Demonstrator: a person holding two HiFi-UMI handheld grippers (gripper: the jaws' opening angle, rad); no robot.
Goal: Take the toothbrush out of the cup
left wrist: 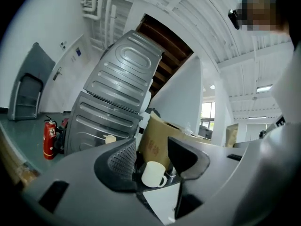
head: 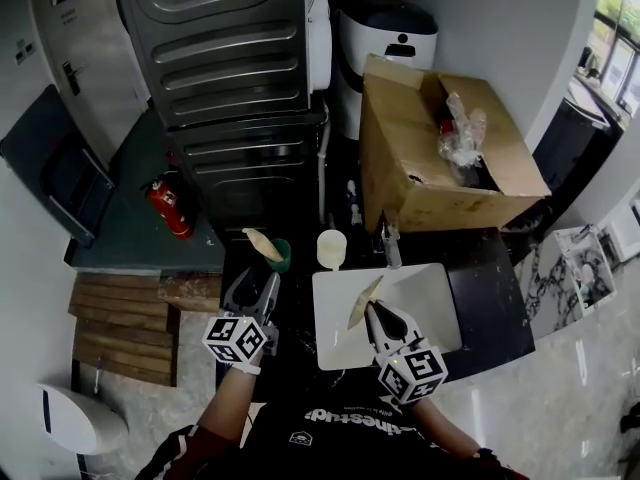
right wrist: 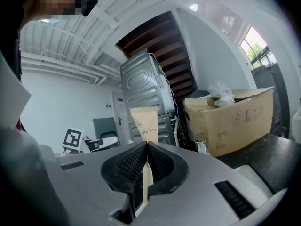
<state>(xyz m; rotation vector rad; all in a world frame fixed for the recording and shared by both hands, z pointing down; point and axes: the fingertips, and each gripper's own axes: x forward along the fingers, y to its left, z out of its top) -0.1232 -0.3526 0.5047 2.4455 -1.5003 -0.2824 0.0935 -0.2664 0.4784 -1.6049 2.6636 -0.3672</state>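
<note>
Closest to the person, the right hand-held gripper [head: 376,312] is clamped shut on the toothbrush [head: 362,303], which is wrapped in a tan paper sleeve. The right gripper view shows the sleeve pinched flat between the ribbed pads, with its printed upper end standing above them. The toothbrush hangs over the white sink [head: 432,298], clear of any cup.

To its left, the left hand-held gripper [head: 258,286] points level with its jaws spread wide and nothing pressed between them. In the left gripper view the white cup [left wrist: 153,174] shows through the gap, but it stands farther off on the dark worktop [head: 495,288].

Just past the left jaws is a green cup [head: 283,258], with a second tan sleeve [head: 262,243] leaning out of it. The white cup stands beside it, at the sink's back edge.

Behind them stand an open cardboard box [head: 420,168] and a grey ribbed machine [head: 225,58]. A red fire extinguisher [head: 170,210] lies on the floor to the left.
</note>
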